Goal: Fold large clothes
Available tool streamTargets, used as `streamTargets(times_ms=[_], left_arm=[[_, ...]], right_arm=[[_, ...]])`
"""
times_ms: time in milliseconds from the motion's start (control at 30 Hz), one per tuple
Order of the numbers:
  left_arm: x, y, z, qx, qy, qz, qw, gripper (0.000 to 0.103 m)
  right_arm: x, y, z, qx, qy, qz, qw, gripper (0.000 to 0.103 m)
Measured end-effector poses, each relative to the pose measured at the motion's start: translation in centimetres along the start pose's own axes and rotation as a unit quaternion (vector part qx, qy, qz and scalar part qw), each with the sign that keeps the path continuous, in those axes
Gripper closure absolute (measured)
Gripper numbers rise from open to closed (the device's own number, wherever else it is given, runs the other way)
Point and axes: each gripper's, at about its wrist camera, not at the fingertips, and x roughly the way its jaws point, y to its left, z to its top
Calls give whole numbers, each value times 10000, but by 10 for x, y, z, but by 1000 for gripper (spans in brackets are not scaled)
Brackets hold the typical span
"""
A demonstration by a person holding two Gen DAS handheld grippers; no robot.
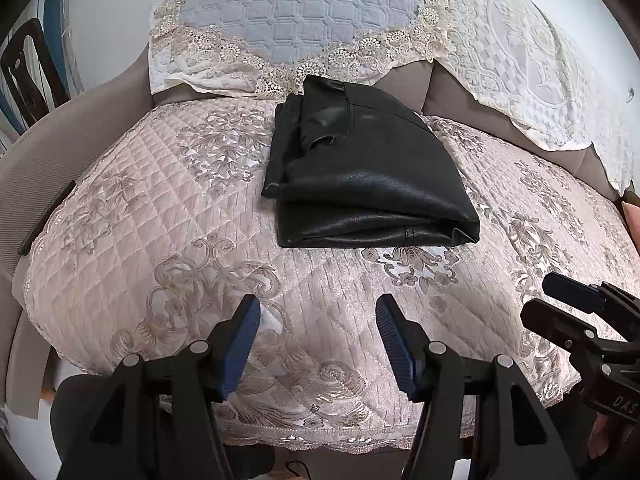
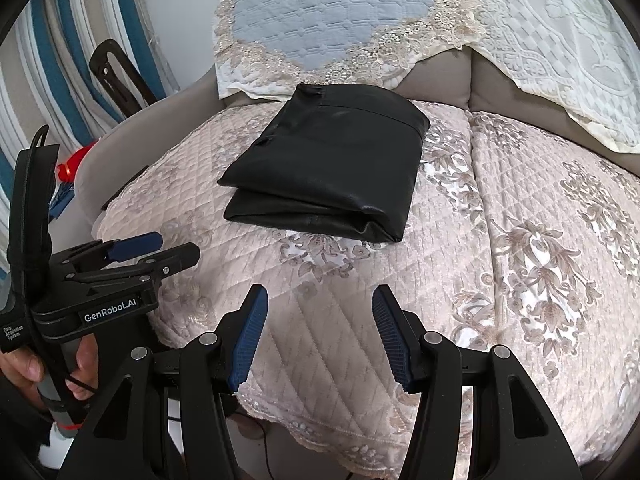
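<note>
We note even, soft daylight in both views, bright, shadows faint. A mild sheen lies on the black folded garment and the satin sofa cover. Focus is sharp throughout. Fisheye bending is strong at the edges, with dark corners.

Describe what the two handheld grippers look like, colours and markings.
Both the left gripper and right gripper are matte black plastic frames with silver rivets and ribbed dark blue pads. The left body reads "GenRobot.AI" in white, and a black cable runs down its grey handle.
</note>
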Motion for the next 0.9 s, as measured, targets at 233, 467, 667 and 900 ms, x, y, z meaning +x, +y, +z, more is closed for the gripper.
streamTargets(times_ms=[233, 467, 667, 900], left_arm=[[-2, -2, 0, 6, -3, -13, 10000, 41], [-2, -3, 0, 1, -3, -14, 10000, 41], [-3, -5, 0, 24, 1, -26, 10000, 41], [-4, -6, 0, 31, -4, -20, 10000, 41]], right_arm=[[0, 1, 0, -1, -2, -6, 10000, 47], [0, 1, -1, -7, -5, 3, 10000, 47], [0, 1, -1, -6, -7, 4, 10000, 47], [0, 2, -1, -11, 3, 10, 10000, 47]])
